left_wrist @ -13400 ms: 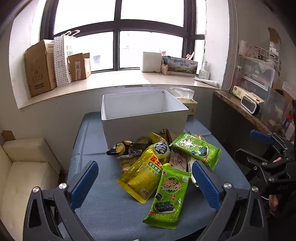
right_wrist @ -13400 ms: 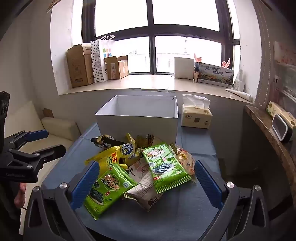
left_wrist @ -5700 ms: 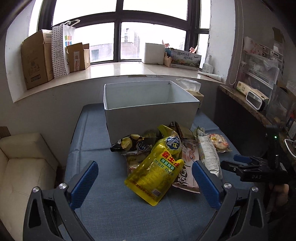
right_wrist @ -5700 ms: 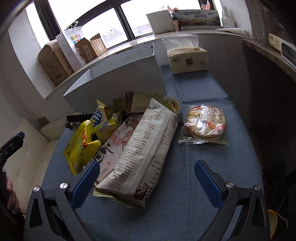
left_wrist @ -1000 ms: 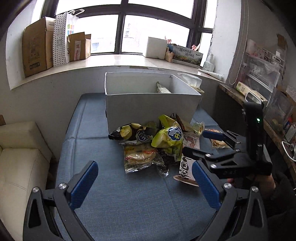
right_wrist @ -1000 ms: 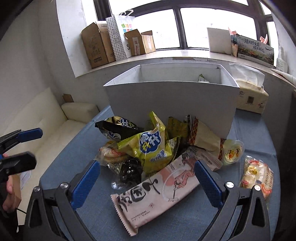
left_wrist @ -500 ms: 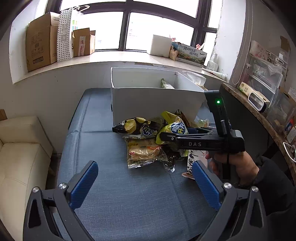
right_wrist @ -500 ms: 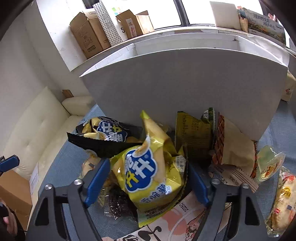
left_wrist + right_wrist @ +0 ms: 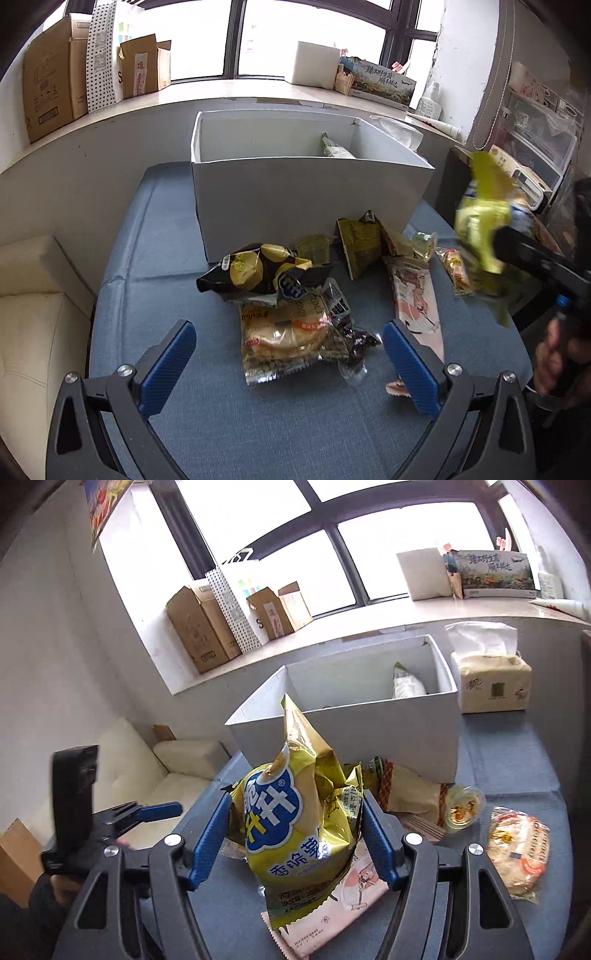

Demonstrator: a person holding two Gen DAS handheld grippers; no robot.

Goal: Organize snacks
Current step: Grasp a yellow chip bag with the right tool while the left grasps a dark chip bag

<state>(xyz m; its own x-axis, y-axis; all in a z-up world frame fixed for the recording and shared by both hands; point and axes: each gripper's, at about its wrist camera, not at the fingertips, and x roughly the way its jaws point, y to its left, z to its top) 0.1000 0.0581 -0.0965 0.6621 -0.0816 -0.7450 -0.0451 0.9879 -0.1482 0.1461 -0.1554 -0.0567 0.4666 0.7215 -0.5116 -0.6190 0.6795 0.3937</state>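
My right gripper [image 9: 295, 834] is shut on a yellow-green chip bag [image 9: 295, 812] and holds it above the snack pile in front of the white box [image 9: 369, 731]. The bag also shows blurred at the right of the left wrist view [image 9: 484, 221]. My left gripper [image 9: 284, 363] is open and empty, low over the blue table [image 9: 258, 424], just short of a clear bread packet [image 9: 284, 339]. A black-and-yellow chip bag [image 9: 255, 273] and a long pink packet [image 9: 413, 295] lie in the pile. One green packet [image 9: 334, 149] stands inside the box.
A tissue pack [image 9: 491, 683] sits right of the box. A jelly cup [image 9: 461, 806] and a round cake packet [image 9: 517, 849] lie at the table's right side. A cream sofa [image 9: 33, 332] is left of the table. Cardboard boxes [image 9: 48, 74] stand on the windowsill.
My right gripper has closed on the yellow-green chip bag and lifted it off the pile, up and to the right. My left gripper moved slightly closer to the pile and stays open.
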